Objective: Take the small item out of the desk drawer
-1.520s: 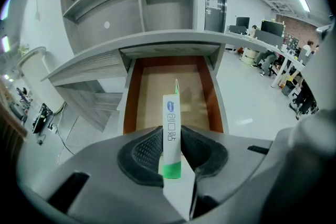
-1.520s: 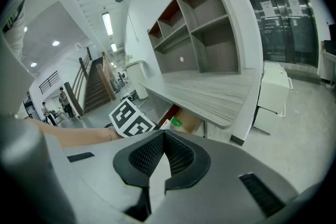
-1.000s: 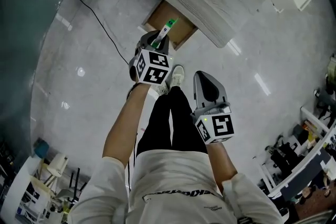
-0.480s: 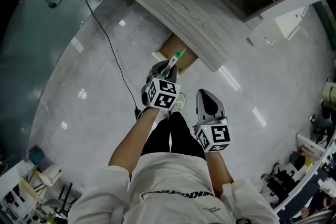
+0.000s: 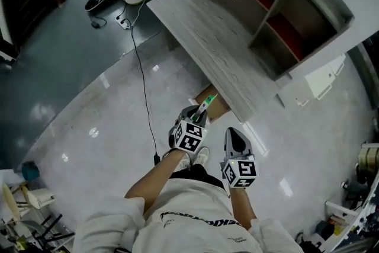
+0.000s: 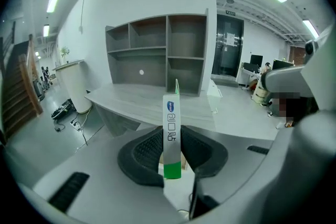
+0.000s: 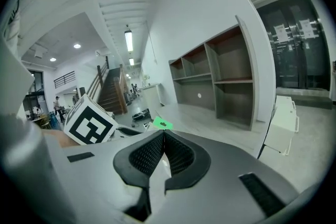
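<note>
Left gripper view: left gripper (image 6: 172, 157) clamped on slim white box (image 6: 171, 128) with green end. Box upright between pads, reaching past jaw tips. Head view: box held clear of open drawer (image 5: 219, 108), which lies just behind it at 1 o'clock, under edge of grey worktop (image 5: 201, 32). Right gripper (image 5: 233, 134) near left one, at its 4 o'clock, jaws pressed together, nothing between. Shelf unit (image 5: 260, 3) at 1 o'clock, beyond worktop.

Grey wood desk (image 5: 201, 32) w/ shelf unit (image 5: 266, 3) on top; floor (image 5: 89, 103): cable (image 5: 138, 68), pwr strip (image 5: 122, 22).
</note>
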The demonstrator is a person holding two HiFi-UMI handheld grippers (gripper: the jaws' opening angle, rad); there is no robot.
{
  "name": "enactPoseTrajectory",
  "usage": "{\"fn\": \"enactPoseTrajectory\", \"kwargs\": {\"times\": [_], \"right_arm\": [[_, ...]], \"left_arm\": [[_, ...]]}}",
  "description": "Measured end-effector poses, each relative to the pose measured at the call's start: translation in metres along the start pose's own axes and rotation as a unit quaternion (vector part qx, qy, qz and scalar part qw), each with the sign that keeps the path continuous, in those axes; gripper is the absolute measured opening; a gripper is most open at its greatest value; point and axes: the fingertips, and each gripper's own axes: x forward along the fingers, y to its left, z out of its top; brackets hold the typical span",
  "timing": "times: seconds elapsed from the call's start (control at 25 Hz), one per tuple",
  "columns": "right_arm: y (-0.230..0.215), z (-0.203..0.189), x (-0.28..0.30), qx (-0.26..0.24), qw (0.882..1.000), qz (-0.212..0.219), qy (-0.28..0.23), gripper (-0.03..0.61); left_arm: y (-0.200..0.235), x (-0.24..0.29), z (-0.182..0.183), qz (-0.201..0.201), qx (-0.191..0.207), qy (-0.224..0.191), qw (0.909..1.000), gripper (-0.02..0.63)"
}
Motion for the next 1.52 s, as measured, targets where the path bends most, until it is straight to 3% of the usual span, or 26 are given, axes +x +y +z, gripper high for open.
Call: {"fn": "enactPoseTrajectory", "kwargs": {"times": [0.12,0.4,0.72,1.12,1.52], "right_arm": [[0.013,0.020,-0.009,-0.004,1.000,0.006,-0.009,0.032],[0.028,0.062,-0.022,-0.019,0.999,0.011,-0.043,0.032],[0.034,0.095,-0.033,-0.041,0.996,0.009,-0.082,0.032],[0.037,0.111,-0.035,-0.057,0.993,0.009,-0.106,0.032],[0.041,0.112,-0.041,-0.056,0.992,0.007,-0.111,0.032]], "left_arm": [[0.000,-0.035,0.021,0.006,-0.018,-0.022,0.9996,0.103],[-0.005,-0.087,0.063,0.036,0.035,-0.084,0.9952,0.103],[-0.009,-0.133,0.098,0.046,0.028,-0.140,0.9886,0.103],[-0.012,-0.154,0.108,0.056,0.003,-0.186,0.9809,0.103],[-0.012,-0.160,0.101,0.056,-0.010,-0.190,0.9801,0.103]]}}
